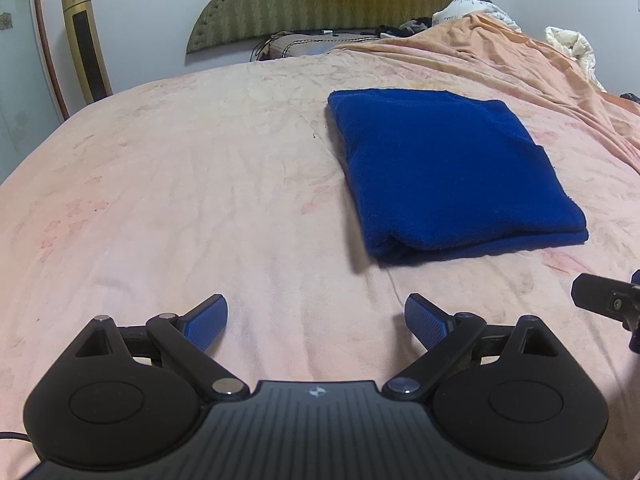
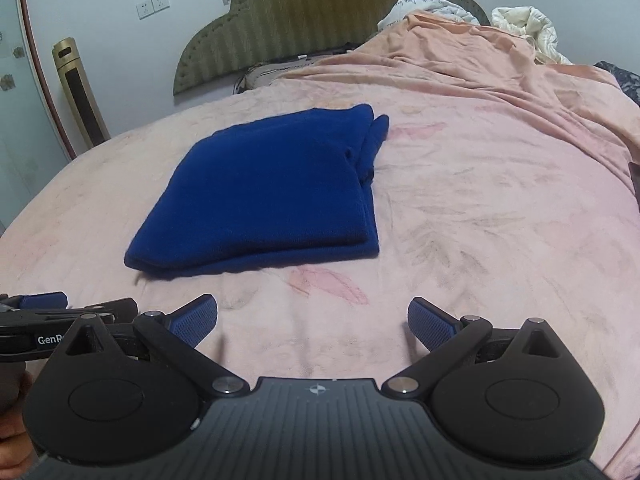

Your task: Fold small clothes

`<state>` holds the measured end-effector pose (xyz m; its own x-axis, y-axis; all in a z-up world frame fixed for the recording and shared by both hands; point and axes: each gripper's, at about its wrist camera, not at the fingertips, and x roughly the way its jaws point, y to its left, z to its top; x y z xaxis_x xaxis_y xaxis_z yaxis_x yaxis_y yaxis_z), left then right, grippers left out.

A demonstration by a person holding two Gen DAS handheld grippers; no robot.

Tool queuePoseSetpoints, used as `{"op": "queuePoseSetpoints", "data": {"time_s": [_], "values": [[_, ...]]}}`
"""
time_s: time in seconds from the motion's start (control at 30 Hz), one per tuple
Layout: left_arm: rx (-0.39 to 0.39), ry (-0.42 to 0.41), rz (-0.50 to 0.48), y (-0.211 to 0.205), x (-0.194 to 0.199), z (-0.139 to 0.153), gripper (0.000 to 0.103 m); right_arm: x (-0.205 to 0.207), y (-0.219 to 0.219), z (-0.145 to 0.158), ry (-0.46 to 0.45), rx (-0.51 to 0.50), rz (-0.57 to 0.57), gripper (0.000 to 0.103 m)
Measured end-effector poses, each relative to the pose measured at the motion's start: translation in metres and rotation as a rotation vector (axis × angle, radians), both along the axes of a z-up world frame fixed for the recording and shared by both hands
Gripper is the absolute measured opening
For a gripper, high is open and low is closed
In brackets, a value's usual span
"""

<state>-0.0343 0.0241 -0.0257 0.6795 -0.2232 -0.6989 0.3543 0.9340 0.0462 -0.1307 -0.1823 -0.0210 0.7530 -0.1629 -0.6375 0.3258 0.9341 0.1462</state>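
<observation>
Blue cloth (image 1: pixel 452 168) folded on bed (image 1: pixel 200 184), ahead of both spread, empty tools (image 1: pixel 316 322) (image 2: pixel 313 322).

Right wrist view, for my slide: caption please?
Open right gripper faces a folded blue cloth lying on the pink bedsheet.

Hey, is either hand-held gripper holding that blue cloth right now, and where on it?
Nothing is held. Left hand-held gripper and right hand-held gripper are open, short of the folded blue cloth.
</observation>
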Motion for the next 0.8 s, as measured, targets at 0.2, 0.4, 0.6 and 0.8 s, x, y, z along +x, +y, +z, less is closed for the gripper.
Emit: {"op": "queuePoseSetpoints", "data": {"time_s": [0.2,0.4,0.6,0.8], "values": [[0.025,-0.007,0.005,-0.001,0.002,0.001,0.096,0.003,0.002,0.002,0.042,-0.070,-0.028,0.103],[0.025,-0.003,0.019,0.000,0.003,0.001,0.096,0.003,0.011,0.004,0.037,-0.134,0.011,0.103],[0.020,0.008,0.014,0.002,0.003,0.001,0.096,0.006,0.021,0.004,0.058,-0.177,0.051,0.103],[0.027,0.002,0.018,0.002,0.000,0.003,0.096,0.004,0.020,0.006,0.051,-0.140,0.065,0.103]]}}
